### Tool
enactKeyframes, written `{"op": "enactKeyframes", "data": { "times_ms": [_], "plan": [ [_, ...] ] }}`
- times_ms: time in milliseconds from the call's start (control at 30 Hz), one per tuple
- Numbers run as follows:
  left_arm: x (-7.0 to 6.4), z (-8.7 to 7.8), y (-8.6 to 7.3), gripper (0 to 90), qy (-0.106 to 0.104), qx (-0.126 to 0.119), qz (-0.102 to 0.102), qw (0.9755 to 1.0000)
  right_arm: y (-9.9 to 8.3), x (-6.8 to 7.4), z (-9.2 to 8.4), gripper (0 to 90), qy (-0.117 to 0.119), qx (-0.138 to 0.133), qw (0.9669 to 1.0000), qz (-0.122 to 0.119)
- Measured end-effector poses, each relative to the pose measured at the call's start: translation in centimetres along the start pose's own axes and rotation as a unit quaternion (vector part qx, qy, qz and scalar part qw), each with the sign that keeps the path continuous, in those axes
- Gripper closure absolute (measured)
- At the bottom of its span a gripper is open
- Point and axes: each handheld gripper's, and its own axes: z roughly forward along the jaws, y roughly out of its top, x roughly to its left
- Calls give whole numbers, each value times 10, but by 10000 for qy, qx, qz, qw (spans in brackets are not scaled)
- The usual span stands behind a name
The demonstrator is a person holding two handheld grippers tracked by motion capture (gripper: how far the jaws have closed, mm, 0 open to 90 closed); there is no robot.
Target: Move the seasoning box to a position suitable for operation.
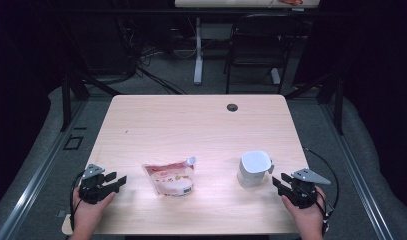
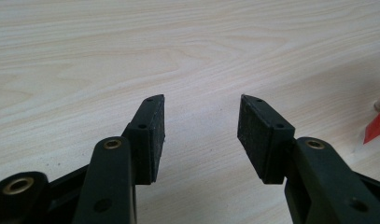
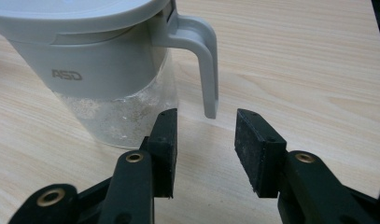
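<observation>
A pink and red snack pouch (image 1: 170, 177) with a white spout lies flat at the table's front middle; its red corner (image 2: 376, 126) peeks in at the right edge of the left gripper view. A white lidded jug (image 1: 254, 168) with a clear lower body and a grey handle (image 3: 204, 60) stands right of it. My left gripper (image 1: 120, 181) rests at the front left, open, jaws pointing toward the pouch with bare wood between them (image 2: 201, 133). My right gripper (image 1: 277, 183) sits open just right of the jug, its jaws (image 3: 204, 140) a short way below the handle, touching nothing.
The light wooden table (image 1: 191, 125) has a round cable hole (image 1: 232, 107) near its far edge. Behind it stand a dark chair (image 1: 261, 45) and a white desk leg (image 1: 198, 50). Black frame posts flank both sides of the table.
</observation>
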Motion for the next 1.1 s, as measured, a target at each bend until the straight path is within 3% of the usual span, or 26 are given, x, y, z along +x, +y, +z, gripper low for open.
{"op": "enactKeyframes", "data": {
  "times_ms": [367, 600, 833, 1100],
  "plan": [
    [1, 1, 0, 544, -150, -34, -19, 9999, 6, 1, 18, 622, -141, 65, 9996, -230],
    [4, -2, -3, 570, -129, -145, -120, 9997, 9, -3, 26, 638, -39, 42, 9998, -187],
    [5, -3, -5, 597, -75, -73, -90, 9999, 14, -6, 29, 679, 4, -72, 9999, -73],
    [6, -6, -7, 600, -56, -66, -84, 9999, 20, -4, 35, 741, -15, -79, 9998, -176]
  ]
}}
